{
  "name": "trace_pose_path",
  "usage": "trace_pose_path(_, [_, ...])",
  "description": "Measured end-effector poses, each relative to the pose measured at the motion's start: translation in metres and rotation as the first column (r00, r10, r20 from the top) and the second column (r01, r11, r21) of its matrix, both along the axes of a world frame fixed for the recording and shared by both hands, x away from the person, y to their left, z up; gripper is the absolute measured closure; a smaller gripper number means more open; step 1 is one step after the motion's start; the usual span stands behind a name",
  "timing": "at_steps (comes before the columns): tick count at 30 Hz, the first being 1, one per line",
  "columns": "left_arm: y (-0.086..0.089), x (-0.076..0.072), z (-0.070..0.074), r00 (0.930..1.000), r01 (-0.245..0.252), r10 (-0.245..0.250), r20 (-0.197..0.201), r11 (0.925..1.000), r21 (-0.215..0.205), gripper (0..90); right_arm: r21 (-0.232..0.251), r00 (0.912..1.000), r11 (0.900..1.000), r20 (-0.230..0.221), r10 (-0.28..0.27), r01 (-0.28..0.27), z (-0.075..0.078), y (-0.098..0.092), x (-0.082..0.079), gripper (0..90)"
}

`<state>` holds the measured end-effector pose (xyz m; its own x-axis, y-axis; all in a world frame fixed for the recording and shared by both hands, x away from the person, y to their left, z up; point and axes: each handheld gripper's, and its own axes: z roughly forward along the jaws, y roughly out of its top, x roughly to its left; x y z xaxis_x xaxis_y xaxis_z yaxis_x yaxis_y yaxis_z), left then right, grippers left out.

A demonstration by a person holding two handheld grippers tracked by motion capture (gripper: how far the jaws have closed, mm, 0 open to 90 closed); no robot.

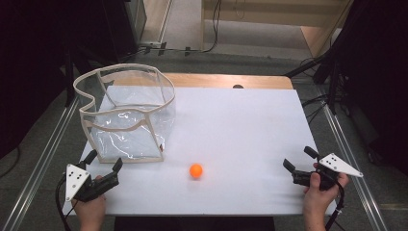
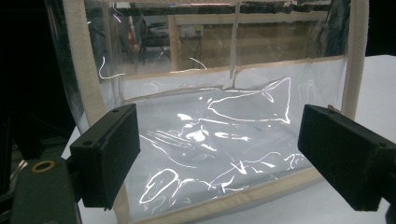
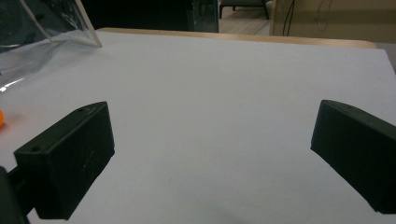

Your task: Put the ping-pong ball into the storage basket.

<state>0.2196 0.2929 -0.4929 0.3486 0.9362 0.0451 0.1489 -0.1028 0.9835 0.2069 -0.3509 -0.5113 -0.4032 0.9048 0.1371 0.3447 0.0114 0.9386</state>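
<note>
At the left of the high view, the left gripper (image 1: 103, 161) rests near the front edge of the white surface (image 1: 240, 125), its jaws spread wide and empty, pointing at the clear bag (image 1: 126, 115). The bag stands upright just beyond those jaws, a see-through plastic box shape with cream fabric trim, its mouth open upward and its rim sagging unevenly. In the left gripper view the bag (image 2: 219, 130) stands between the two black jaws, close but not touched; its front wall is crinkled and throws bright glare.

Further right, an orange ball (image 1: 196, 170) lies on the bare surface, near the bag's front right corner yet apart from it, and roughly between the two grippers. It peeps in at the left edge of the right gripper view (image 3: 2, 119).

At the right, the right gripper (image 1: 300, 161) sits low near the front edge, jaws likewise wide with nothing between them, aimed across the surface towards the left.

The work looks to be at its very start: both hands poised, nothing grasped. The likely job is getting the ball into the bag. The next move probably calls for the left gripper to close on the bag's trim to steady it, while the right one travels left to the ball, straddles it and closes gently, since a round, light ball may roll away at a nudge.
</note>
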Motion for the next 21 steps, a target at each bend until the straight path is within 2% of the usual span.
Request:
trace_pose_path(4, [-0.001, 0.0, 0.0, 1.0, 0.004, -0.004, -0.001, 0.9999, 0.013, 13.5, -0.046, 0.9996, 0.999, 0.013, 0.025, -0.024, 0.004, 0.008, 0.001, 0.0])
trace_pose_path(9, [-0.001, -0.001, 0.0, 1.0, 0.005, -0.005, 0.0, 1.0, 0.008, 13.5, -0.103, 0.9989, 0.994, 0.017, 0.044, -0.042, 0.012, 0.02, 0.002, 0.0])
trace_pose_path(14, [-0.001, -0.001, 0.0, 1.0, 0.004, -0.004, 0.0, 1.0, 0.008, 13.5, -0.113, 0.9959, 0.99, 0.012, 0.089, -0.087, 0.02, 0.029, 0.005, 0.0])
trace_pose_path(21, [-0.004, -0.001, -0.001, 1.0, 0.006, -0.006, 0.002, 0.9994, 0.035, 13.5, -0.137, 0.9895, 0.98, -0.001, 0.144, -0.143, 0.033, 0.041, 0.008, 0.0])
